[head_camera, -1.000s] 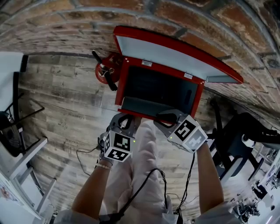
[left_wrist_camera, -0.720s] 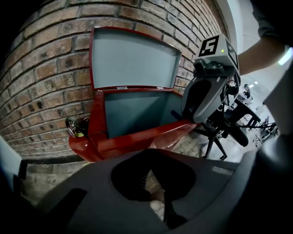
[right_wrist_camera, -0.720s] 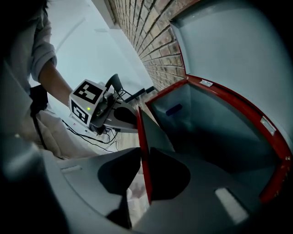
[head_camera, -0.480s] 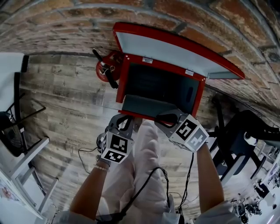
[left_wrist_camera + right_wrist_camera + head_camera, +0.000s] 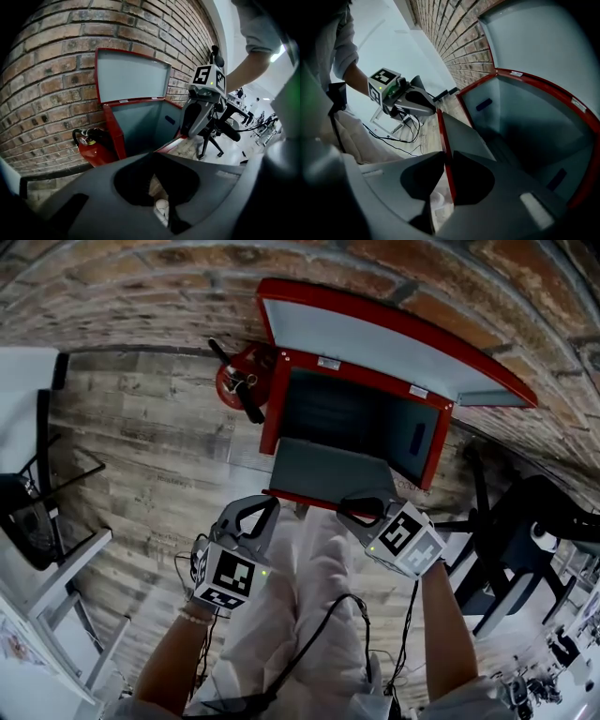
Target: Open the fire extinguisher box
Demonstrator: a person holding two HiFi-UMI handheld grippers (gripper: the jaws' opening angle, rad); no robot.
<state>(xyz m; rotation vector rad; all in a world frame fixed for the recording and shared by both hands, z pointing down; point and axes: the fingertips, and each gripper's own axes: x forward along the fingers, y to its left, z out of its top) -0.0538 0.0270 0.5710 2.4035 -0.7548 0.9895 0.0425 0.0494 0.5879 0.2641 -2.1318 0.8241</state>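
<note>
- Fire extinguisher box of red metal (image 5: 269, 409), upper centre, lid (image 5: 375, 334) raised, grey front flap (image 5: 328, 472) lowered.
- Right gripper (image 5: 447, 159) jaws, just closing, pinch flap's red edge.
- Left gripper (image 5: 152, 157) jaws together, empty.

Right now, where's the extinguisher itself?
In the head view, the fire extinguisher sits on the floor just left of the open red box, by the brick wall.

- A curved red-brown brick wall (image 5: 141, 296) with pale mortar runs along the top.
- Grey weathered wood-plank floor (image 5: 141, 456) lies below it.
- A black office chair (image 5: 516, 521) stands on the right.
- A white metal frame (image 5: 52, 563) stands on the left.
- The far side of the room is brightly lit.
</note>
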